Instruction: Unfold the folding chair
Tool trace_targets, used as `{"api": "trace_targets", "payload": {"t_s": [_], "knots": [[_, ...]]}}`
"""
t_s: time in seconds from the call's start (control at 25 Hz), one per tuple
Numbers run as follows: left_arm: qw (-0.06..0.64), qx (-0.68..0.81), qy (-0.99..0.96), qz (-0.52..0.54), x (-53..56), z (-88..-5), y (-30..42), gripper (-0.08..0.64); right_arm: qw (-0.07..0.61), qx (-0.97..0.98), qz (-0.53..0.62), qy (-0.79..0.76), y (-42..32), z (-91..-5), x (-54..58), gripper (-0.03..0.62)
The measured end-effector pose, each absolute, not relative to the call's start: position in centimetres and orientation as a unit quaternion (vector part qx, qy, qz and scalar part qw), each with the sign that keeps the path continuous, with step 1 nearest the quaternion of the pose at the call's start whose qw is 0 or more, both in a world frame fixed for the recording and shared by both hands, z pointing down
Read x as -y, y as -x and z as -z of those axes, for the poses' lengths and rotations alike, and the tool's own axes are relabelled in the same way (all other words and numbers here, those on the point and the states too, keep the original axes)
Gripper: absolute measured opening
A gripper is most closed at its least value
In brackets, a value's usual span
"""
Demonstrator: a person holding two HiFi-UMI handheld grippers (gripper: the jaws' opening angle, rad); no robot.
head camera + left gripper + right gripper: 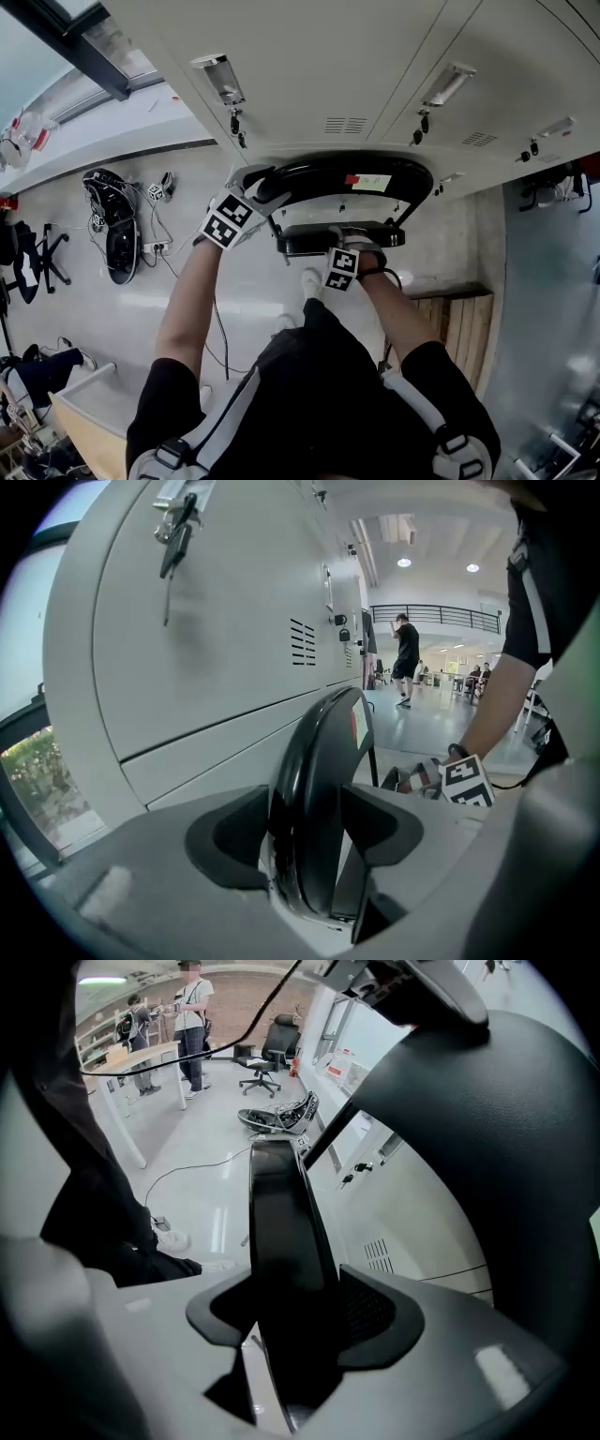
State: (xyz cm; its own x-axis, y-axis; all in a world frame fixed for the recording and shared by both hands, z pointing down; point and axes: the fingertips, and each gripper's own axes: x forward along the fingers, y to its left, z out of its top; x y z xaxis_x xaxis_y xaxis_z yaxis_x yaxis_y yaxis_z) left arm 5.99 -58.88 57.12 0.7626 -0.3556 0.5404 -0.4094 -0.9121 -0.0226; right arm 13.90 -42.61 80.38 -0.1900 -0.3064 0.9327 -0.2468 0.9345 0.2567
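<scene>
The black folding chair stands folded against grey lockers. Its curved backrest (347, 173) is nearest the lockers and its seat panel (342, 234) hangs in front. My left gripper (267, 187) is shut on the left top edge of the backrest (323, 761), whose rim runs between the two pads (305, 832). My right gripper (352, 239) points steeply down and is shut on the seat's edge (281, 1213), which stands between its pads (295, 1312). In the right gripper view the backrest (506, 1147) bulks large at the right.
Grey lockers (375, 75) with keys and padlocks back the chair. A wooden pallet (459, 323) lies at the right. A toppled office chair (112, 225) and cables lie at the left. My shoe (311, 281) is under the seat. A person (407, 658) walks far off.
</scene>
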Motion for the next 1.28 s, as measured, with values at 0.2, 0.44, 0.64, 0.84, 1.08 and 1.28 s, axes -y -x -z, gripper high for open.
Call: {"api": "trace_targets", "payload": {"t_s": [0.2,0.44,0.64,0.84,1.08,1.28], "knots": [[0.097,0.208,-0.938,-0.259,59.3,-57.3,-6.7,0.247,0.612,0.767,0.027,-0.191,-13.8,-80.5,41.5,0.242],[0.100,0.190,-0.941,-0.260,57.5,-57.2,-6.6,0.229,0.614,0.762,0.040,-0.202,-13.7,-80.6,39.5,0.245],[0.090,0.194,-0.942,-0.257,56.1,-57.3,-6.4,0.222,0.620,0.755,0.043,-0.209,-13.4,-81.1,35.6,0.252],[0.071,0.207,-0.945,-0.241,55.1,-57.1,-6.2,0.219,0.632,0.743,0.053,-0.214,-13.5,-81.7,33.1,0.258],[0.084,0.204,-0.943,-0.250,53.5,-57.7,-5.8,0.212,0.633,0.748,-0.011,-0.201,-12.4,-82.5,28.2,0.302],[0.088,0.192,-0.942,-0.260,52.4,-58.2,-5.6,0.209,0.624,0.747,-0.039,-0.227,-12.5,-83.2,25.4,0.328]]}}
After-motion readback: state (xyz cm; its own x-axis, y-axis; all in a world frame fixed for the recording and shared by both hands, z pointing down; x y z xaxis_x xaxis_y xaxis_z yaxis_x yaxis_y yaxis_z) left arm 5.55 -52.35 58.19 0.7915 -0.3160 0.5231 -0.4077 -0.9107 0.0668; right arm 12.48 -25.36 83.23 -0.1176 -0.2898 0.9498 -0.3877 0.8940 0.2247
